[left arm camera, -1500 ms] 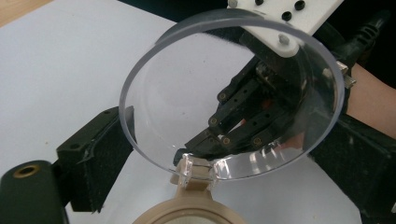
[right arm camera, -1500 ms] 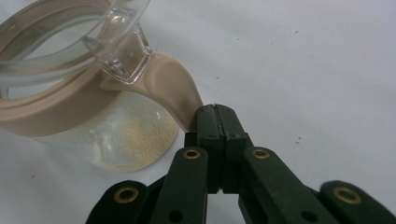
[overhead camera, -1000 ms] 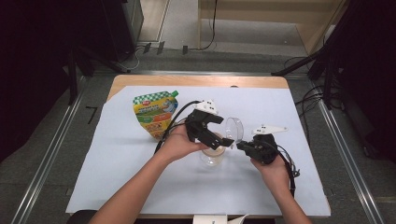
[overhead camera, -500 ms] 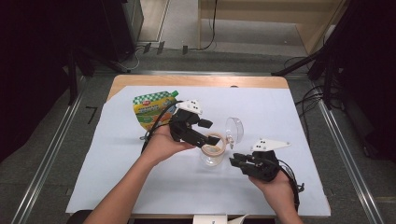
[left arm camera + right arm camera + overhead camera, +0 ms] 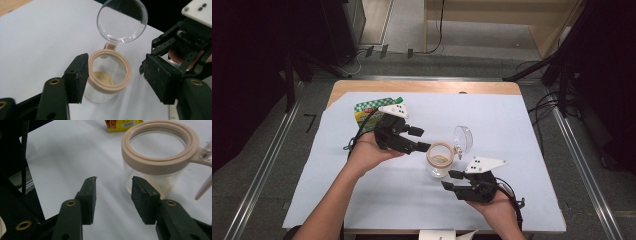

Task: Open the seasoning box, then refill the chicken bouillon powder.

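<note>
**White sheet on wood table, dark room**

Sheet [image 5: 522, 145] covers most of the table [image 5: 422, 86]; grey floor and rails around, cables beyond.

Near: right gripper [image 5: 455, 181] released, jaws have just been opening, nothing between them, just short of the jar [image 5: 439, 159].

Mid: jar upright at centre, lid [image 5: 463, 138] flipped open. Left gripper [image 5: 419, 139] jaws have just been closing around the rim; one pad touches, other apart.

Far: pouch [image 5: 364, 111] half hidden behind left gripper. Jar contents unclear, a yellowish residue.
</note>
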A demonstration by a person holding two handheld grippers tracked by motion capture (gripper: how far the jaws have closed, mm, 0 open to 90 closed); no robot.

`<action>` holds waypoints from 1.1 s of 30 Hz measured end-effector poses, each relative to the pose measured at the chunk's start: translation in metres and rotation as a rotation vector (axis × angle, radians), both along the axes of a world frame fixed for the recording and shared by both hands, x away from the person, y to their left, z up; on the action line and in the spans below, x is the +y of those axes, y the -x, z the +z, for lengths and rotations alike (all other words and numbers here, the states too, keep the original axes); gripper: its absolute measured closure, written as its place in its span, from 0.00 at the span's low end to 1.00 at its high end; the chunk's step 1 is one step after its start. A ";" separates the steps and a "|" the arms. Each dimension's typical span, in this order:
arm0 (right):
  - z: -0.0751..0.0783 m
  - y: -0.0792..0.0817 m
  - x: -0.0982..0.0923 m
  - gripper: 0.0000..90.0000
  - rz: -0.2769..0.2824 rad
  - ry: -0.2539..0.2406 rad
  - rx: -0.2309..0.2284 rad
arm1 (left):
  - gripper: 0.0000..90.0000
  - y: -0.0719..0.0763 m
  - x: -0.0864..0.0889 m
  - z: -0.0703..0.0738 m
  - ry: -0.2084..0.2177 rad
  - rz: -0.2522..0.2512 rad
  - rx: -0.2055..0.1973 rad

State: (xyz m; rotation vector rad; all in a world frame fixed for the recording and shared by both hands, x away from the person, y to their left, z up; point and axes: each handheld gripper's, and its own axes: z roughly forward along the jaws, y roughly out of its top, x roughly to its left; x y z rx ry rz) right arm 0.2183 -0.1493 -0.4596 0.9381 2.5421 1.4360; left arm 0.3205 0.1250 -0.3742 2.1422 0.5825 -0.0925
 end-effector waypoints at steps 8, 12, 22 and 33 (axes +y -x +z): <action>-0.003 0.001 0.009 0.49 0.021 0.006 0.002 | 0.39 -0.003 0.024 0.008 0.007 0.055 -0.002; -0.005 0.001 0.012 0.49 0.030 0.017 0.011 | 0.41 -0.003 0.037 0.010 0.015 0.082 0.015; -0.006 0.001 0.017 0.47 0.043 0.018 0.019 | 0.40 -0.004 0.062 0.014 0.000 0.123 0.004; -0.007 0.002 0.020 0.46 0.053 0.019 0.022 | 0.39 -0.007 0.097 0.019 0.002 0.196 -0.007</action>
